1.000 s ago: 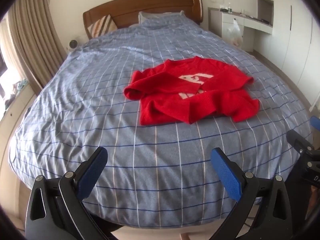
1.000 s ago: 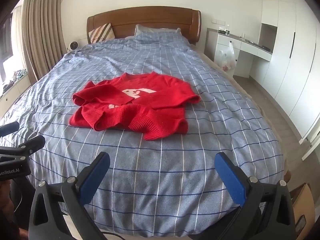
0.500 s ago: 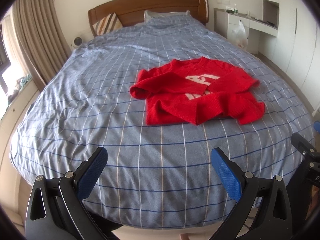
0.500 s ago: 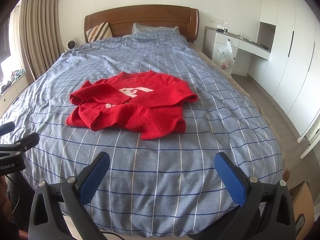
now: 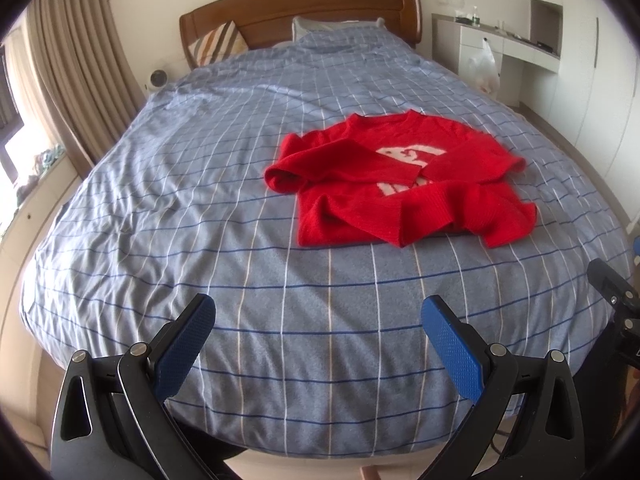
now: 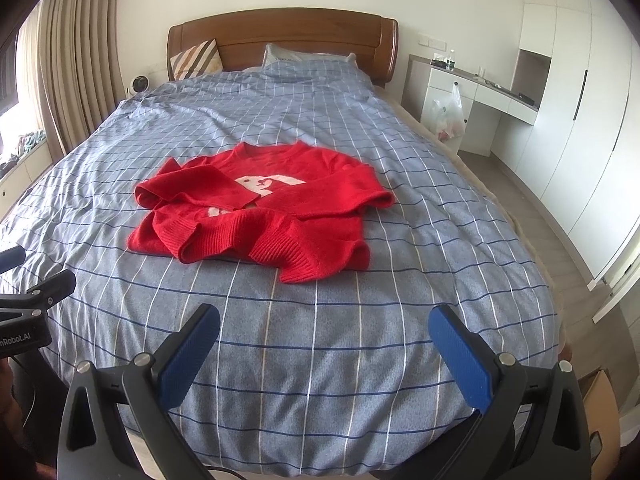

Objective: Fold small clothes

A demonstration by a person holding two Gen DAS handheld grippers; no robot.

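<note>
A small red knit sweater [image 5: 400,184] with a white print lies rumpled on the blue checked bedcover [image 5: 200,200], sleeves crossed over its front and hem bunched up. It also shows in the right wrist view [image 6: 264,208]. My left gripper [image 5: 318,312] is open and empty, hovering over the foot of the bed, well short of the sweater and to its left. My right gripper [image 6: 324,318] is open and empty, also near the foot of the bed, short of the sweater's hem.
A wooden headboard [image 6: 280,40] with pillows is at the far end. Curtains [image 6: 68,80] hang on the left. A white desk [image 6: 480,88] with a plastic bag and wardrobes stand on the right. The left gripper's body shows at the right wrist view's left edge [image 6: 24,308].
Both grippers have shifted slightly, the left view panning left so the sweater sits further right. Both stay open; the sweater has not moved.
</note>
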